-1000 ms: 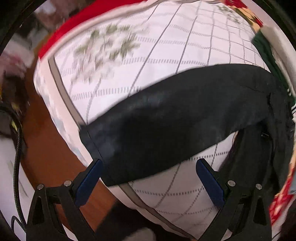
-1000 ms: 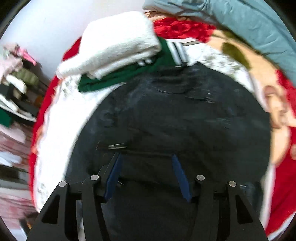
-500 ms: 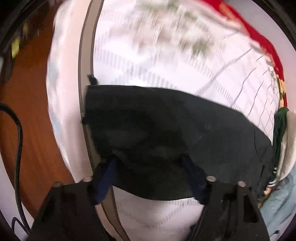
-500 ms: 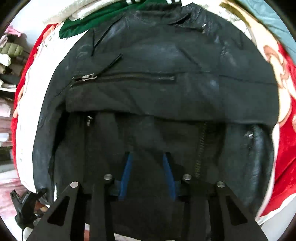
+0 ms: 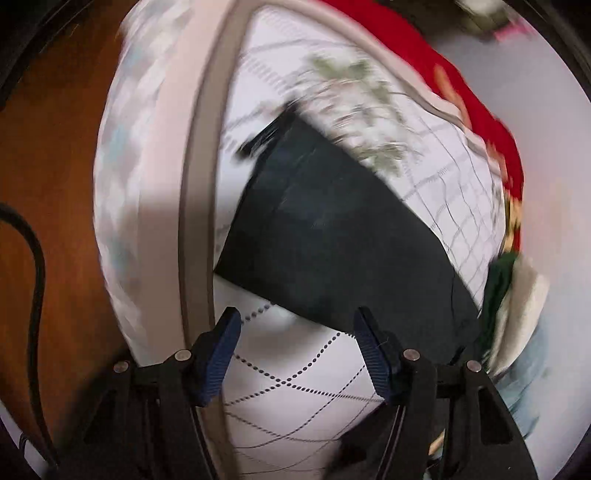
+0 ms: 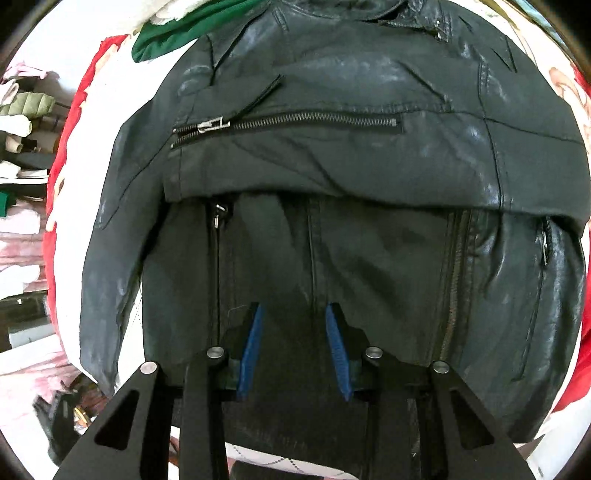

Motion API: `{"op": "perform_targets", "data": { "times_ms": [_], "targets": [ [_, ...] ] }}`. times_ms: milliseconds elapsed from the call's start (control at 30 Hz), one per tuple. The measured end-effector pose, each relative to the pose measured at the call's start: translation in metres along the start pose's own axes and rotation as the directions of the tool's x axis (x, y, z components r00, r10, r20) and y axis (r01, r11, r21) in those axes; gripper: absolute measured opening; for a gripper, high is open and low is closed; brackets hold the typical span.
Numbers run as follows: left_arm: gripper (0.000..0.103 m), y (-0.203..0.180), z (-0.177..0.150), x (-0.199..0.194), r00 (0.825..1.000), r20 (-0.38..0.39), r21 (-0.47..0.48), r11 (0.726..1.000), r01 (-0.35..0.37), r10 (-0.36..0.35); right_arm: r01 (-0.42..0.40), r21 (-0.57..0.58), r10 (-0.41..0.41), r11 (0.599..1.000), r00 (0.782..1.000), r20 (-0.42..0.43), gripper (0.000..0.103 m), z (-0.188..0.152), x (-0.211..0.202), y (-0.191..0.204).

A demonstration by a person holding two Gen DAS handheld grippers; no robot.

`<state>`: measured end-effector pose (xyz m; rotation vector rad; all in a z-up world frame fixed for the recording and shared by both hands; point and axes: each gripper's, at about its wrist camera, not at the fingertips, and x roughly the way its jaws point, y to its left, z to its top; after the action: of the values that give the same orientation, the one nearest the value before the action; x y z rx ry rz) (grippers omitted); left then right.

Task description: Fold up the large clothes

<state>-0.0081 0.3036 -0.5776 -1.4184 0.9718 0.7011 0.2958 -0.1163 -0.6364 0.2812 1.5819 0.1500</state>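
Note:
A black leather jacket lies on the bed, one sleeve folded across its front with a zip along it. My right gripper hovers over the jacket's lower front with its blue pads partly apart and nothing between them. In the left wrist view the jacket's other sleeve lies flat on the white checked bedspread. My left gripper is open and empty just short of the sleeve's near edge.
A green garment and white folded clothes lie beyond the jacket's collar. A red blanket borders the bedspread. The wooden floor with a black cable is left of the bed edge.
My left gripper has let go of the sleeve and drawn back; the sleeve now lies flat. My right gripper has lowered closer over the jacket's front.

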Motion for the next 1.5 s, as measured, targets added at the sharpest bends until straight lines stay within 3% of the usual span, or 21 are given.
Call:
{"op": "perform_targets", "data": {
  "times_ms": [100,200,233,267,300,333,433,567,667,767,833,900,967,1067,1100,1133,1200,1333,1433,1500],
  "targets": [
    [0.06,0.0,0.002,0.015,0.999,0.033,-0.082,0.996,0.031,-0.029,-0.029,0.033,0.03,0.999,1.0,-0.008,0.037,0.011,0.008,0.0],
    [0.058,-0.018,0.01,0.014,0.99,0.136,-0.061,0.998,-0.02,0.028,-0.012,0.022,0.012,1.0,1.0,-0.001,0.037,0.009,0.013,0.002],
    [0.04,-0.024,0.013,0.012,0.983,0.165,-0.062,0.996,-0.064,0.074,-0.007,0.023,0.007,1.0,1.0,-0.002,0.037,0.009,0.016,0.002],
    [0.032,-0.029,0.014,0.009,0.976,0.191,-0.064,0.993,-0.094,0.105,-0.004,0.024,0.004,1.0,1.0,-0.001,0.037,0.009,0.019,0.005],
    [0.015,-0.032,0.015,0.005,0.97,0.213,-0.052,0.993,-0.104,0.113,0.006,0.023,-0.006,1.0,1.0,-0.001,0.037,0.008,0.021,0.006],
    [0.01,-0.04,0.016,-0.002,0.967,0.233,-0.013,0.994,-0.107,0.107,0.012,0.021,-0.012,1.0,1.0,0.0,0.037,0.008,0.023,0.008],
    [0.008,-0.07,0.018,-0.027,0.956,0.291,0.095,0.993,-0.077,0.046,0.025,0.023,-0.025,0.999,1.0,-0.004,0.037,0.007,0.027,0.014],
    [0.008,-0.089,0.024,-0.043,0.949,0.29,0.191,0.979,0.065,-0.12,0.033,0.031,-0.033,0.999,0.999,-0.005,0.037,0.006,0.031,0.023],
    [0.013,-0.074,0.037,-0.017,0.954,0.227,0.155,0.975,0.161,-0.194,0.038,0.04,-0.037,0.998,0.999,-0.015,0.037,0.008,0.033,0.025],
    [0.019,-0.05,0.046,0.01,0.942,0.162,0.098,0.955,0.28,-0.293,0.044,0.036,-0.043,0.998,0.999,-0.016,0.037,0.012,0.031,0.028],
    [0.034,-0.039,0.049,0.024,0.944,0.128,0.055,0.953,0.298,-0.303,0.049,0.029,-0.048,0.998,0.999,-0.013,0.037,0.015,0.029,0.029],
    [0.035,-0.036,0.051,0.033,0.94,0.125,0.031,0.948,0.317,-0.318,0.056,0.025,-0.056,0.998,0.998,-0.014,0.037,0.017,0.028,0.03],
    [0.035,-0.047,0.053,0.036,0.946,0.14,0.077,0.956,0.283,-0.291,0.064,0.027,-0.063,0.998,0.998,-0.02,0.037,0.02,0.028,0.03],
    [0.031,-0.07,0.053,0.028,0.962,0.198,0.174,0.973,0.153,-0.187,0.076,0.027,-0.075,0.997,0.997,-0.021,0.037,0.022,0.032,0.037],
    [0.018,-0.082,0.054,0.023,0.961,0.238,0.209,0.974,0.088,-0.138,0.078,0.028,-0.077,0.997,0.997,-0.017,0.037,0.023,0.031,0.039],
    [0.01,-0.084,0.056,0.018,0.958,0.263,0.235,0.971,0.048,-0.111,0.08,0.032,-0.08,0.996,0.997,-0.01,0.037,0.024,0.03,0.041],
    [0.007,-0.107,0.063,0.003,0.94,0.318,0.313,0.95,0.017,-0.122,0.087,0.039,-0.087,0.995,0.996,0.008,0.037,0.027,0.025,0.047],
    [0.006,-0.147,0.072,-0.016,0.92,0.357,0.434,0.901,-0.007,-0.165,0.152,0.035,-0.154,0.988,0.985,0.075,0.037,0.039,0.012,0.058],
    [0.006,-0.192,0.057,-0.032,0.906,0.377,0.575,0.815,-0.069,-0.19,0.29,0.019,-0.29,0.957,0.95,0.119,0.037,0.05,0.004,0.069],
    [0.006,-0.219,0.043,-0.036,0.902,0.384,0.651,0.751,-0.111,-0.199,0.392,0.009,-0.389,0.92,0.91,0.14,0.051,0.057,0.002,0.075]
  ]
}}
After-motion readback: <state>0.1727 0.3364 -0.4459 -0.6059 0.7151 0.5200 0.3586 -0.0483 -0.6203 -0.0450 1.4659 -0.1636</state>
